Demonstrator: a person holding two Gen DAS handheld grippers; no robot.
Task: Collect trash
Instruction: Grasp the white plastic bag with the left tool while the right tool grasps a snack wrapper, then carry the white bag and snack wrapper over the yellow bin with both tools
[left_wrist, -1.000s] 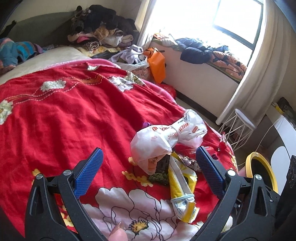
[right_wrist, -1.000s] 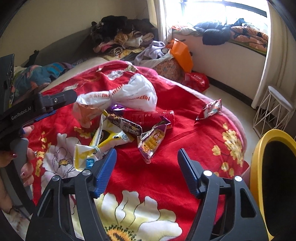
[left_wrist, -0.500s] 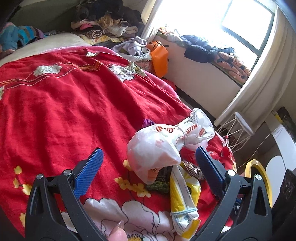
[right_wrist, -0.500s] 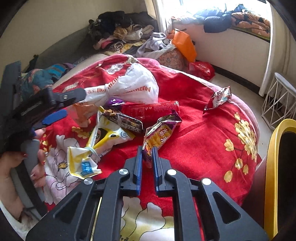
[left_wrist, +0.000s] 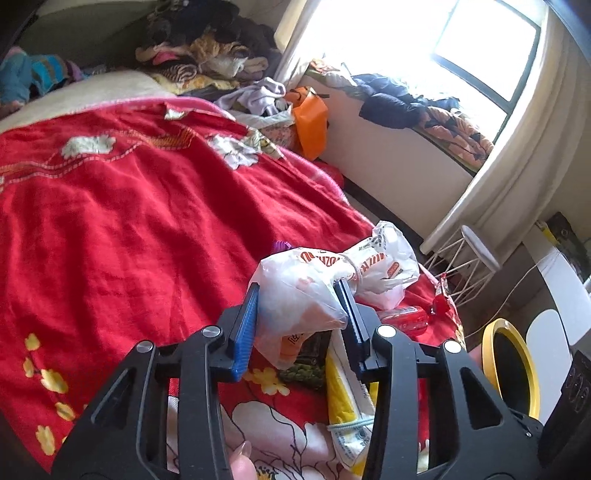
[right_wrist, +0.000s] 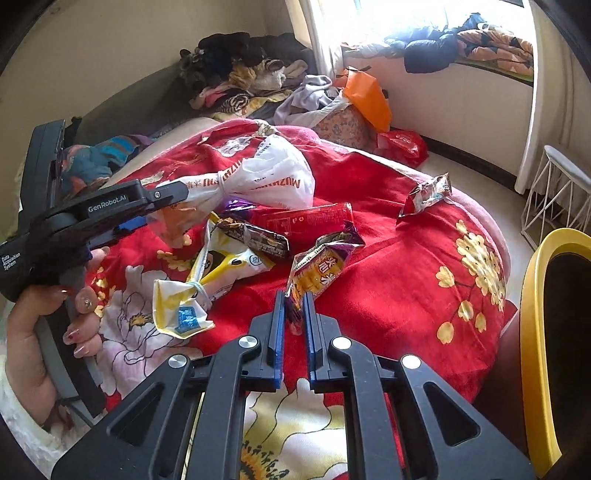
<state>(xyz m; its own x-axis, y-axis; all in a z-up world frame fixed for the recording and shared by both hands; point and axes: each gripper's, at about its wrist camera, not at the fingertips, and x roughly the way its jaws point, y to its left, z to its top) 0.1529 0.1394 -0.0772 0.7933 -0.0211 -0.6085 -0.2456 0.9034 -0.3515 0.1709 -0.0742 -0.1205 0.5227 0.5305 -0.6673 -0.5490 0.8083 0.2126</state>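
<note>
Trash lies on a red flowered bedspread (left_wrist: 110, 221). My left gripper (left_wrist: 301, 295) is shut on one end of a knotted white plastic bag (left_wrist: 306, 291); the bag also shows in the right wrist view (right_wrist: 258, 181), held by the left gripper (right_wrist: 162, 206). My right gripper (right_wrist: 294, 299) is shut on the lower end of a purple and yellow snack packet (right_wrist: 321, 266). A yellow and white wrapper (right_wrist: 207, 280), a dark wrapper (right_wrist: 255, 236), a red packet (right_wrist: 310, 221) and a silver packet (right_wrist: 424, 195) lie around them.
A yellow-rimmed bin (right_wrist: 535, 332) stands at the bed's right edge; it also shows in the left wrist view (left_wrist: 513, 365). A white wire stool (right_wrist: 557, 192) stands by the curtain. Clothes (right_wrist: 243, 81) are heaped at the far end, with an orange bag (right_wrist: 365, 99) beside them.
My left gripper has closed on the white bag's end. My right gripper closed on the snack packet half a second ago and still holds it.
</note>
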